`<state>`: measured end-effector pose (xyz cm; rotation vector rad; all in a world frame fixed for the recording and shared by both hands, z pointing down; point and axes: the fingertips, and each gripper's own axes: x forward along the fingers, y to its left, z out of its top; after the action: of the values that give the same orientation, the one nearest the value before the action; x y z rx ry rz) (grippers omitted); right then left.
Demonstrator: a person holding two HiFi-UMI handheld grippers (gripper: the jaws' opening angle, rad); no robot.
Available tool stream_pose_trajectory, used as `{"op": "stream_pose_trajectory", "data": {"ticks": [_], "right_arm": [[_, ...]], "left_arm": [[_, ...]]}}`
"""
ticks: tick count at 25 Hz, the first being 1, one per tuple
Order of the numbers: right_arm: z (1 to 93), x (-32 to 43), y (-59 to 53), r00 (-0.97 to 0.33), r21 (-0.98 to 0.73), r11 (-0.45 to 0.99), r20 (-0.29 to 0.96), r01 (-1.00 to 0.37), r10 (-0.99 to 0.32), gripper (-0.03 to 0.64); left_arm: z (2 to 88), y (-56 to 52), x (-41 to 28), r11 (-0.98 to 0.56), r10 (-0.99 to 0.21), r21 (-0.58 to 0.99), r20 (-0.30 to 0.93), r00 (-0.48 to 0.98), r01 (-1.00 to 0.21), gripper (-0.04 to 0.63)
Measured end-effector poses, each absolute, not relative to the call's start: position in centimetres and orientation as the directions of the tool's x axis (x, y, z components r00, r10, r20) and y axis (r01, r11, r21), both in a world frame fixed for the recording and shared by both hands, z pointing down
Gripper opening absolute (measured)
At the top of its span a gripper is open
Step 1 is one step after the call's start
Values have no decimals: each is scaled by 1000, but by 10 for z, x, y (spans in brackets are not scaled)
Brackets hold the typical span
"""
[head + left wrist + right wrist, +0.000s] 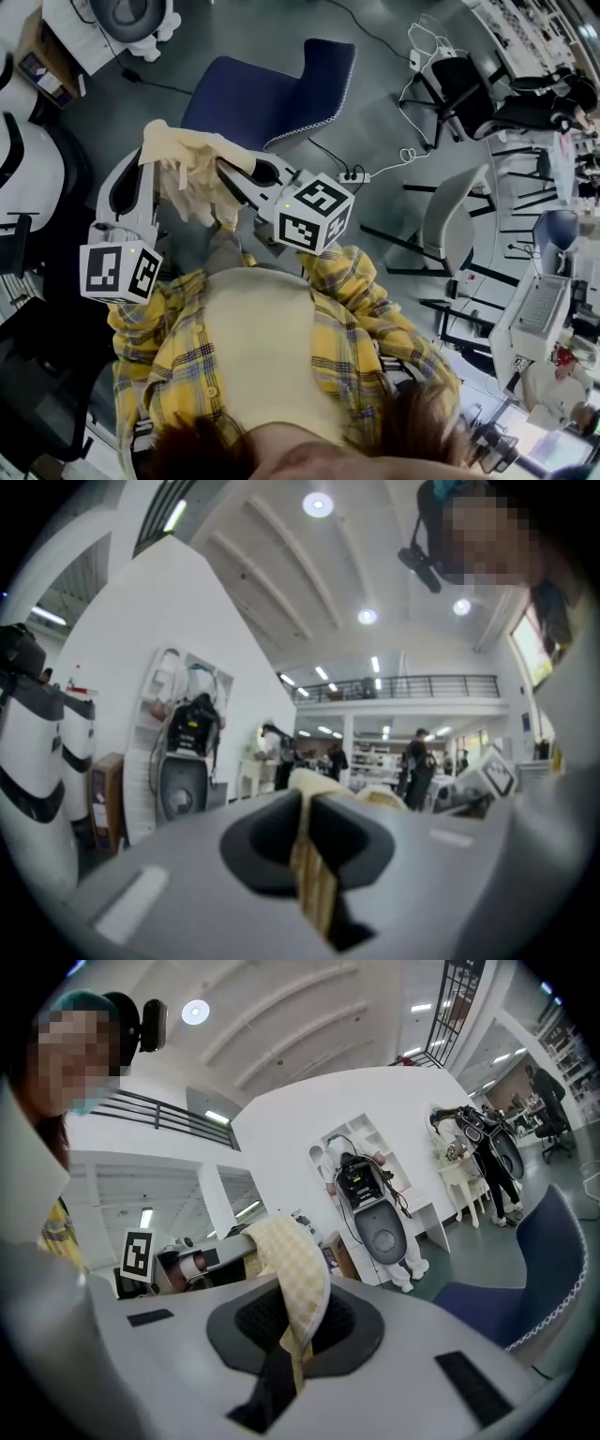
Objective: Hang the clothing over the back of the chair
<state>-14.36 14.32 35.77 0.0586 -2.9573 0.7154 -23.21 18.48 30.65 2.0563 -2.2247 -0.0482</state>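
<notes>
A pale yellow checked garment [192, 178] hangs bunched between my two grippers, held up in front of the person. My left gripper [148, 155] is shut on one edge of it; the cloth [314, 878] is pinched in the jaws. My right gripper [225, 171] is shut on another edge, where the fabric [298, 1288] folds over the jaws. The blue office chair [272, 89] stands just beyond the garment, its backrest [323, 80] to the right with a white dotted rim. The chair's edge [544, 1269] shows at the right of the right gripper view.
A white chair [455, 216] and black chair [459, 89] stand to the right, with a power strip [354, 176] and cables on the floor. White robot shells [28, 159] line the left. Desks with a keyboard [539, 305] sit at the far right.
</notes>
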Motion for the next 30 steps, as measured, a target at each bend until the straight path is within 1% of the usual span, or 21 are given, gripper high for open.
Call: {"op": "stream_pose_trajectory", "data": {"ticks": [7,18,24,30], "right_arm": [[334,-181,89,-996,-466,882,74,-75,-46,29],[311,-208,46,-991,-387,912,51,-137,-127,29],[309,-230,-8,-975,-356,908,66,-223,-213,29],[309,-218,-38,-956,-360,886,72,-292,-286,29]], "left_arm": [[284,121,-261,-23,-999,156,44,30,-988,20],[262,81,-285,-103,-994,91,-32,100,-991,20],[256,18,-314,-164,-985,94,-61,158,-982,20],[255,-22,-302,-228,-973,102,-71,221,-968,20]]}}
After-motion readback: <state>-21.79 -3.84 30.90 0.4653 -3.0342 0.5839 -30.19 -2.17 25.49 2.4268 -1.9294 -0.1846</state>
